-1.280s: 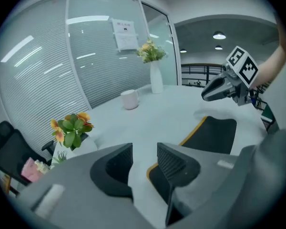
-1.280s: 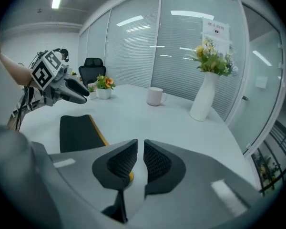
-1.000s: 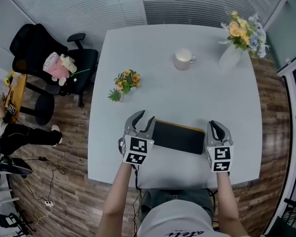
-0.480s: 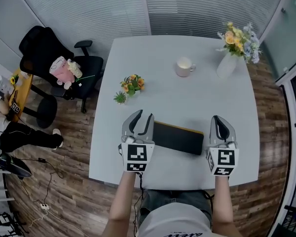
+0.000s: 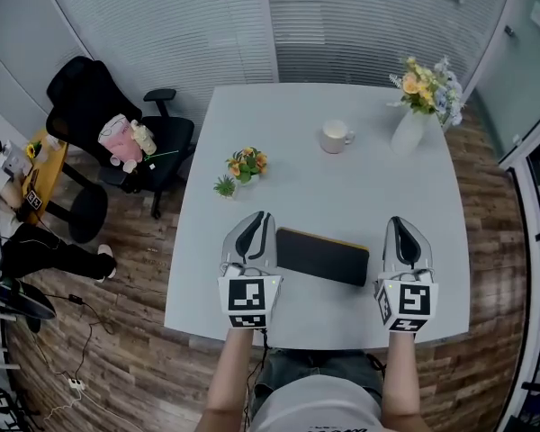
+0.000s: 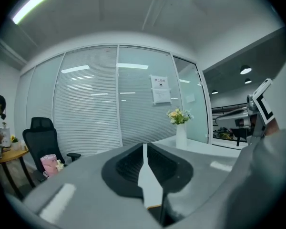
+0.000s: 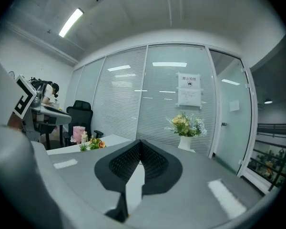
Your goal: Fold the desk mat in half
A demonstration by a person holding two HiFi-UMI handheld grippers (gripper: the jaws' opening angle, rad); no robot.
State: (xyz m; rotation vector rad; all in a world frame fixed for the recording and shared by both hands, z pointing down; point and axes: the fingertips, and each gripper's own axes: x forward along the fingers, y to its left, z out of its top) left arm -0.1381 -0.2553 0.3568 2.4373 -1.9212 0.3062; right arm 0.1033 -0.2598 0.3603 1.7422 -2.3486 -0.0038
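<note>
White tabletop (image 5: 324,187) fills the middle of the head view, with a black office chair (image 5: 90,97) off its left side on the wood floor (image 5: 117,331). Black desk mat (image 5: 322,256) lies flat near the tabletop's front edge, already folded over, with a yellow strip showing along its far side. The two claws stand at its short ends. The left claw (image 5: 259,219) has its jaws together with nothing gripped, and the right claw (image 5: 401,223) is likewise closed and empty. Only the head view shows the whole mat and the white mug (image 5: 336,137) further back. The gripper views look out level over the tabletop and give what the head view misses, the ceiling lights (image 7: 71,22). The vase of flowers (image 5: 407,131) shows in all three views, while the small potted plant (image 5: 243,165) shows in the head and right gripper views only
</note>
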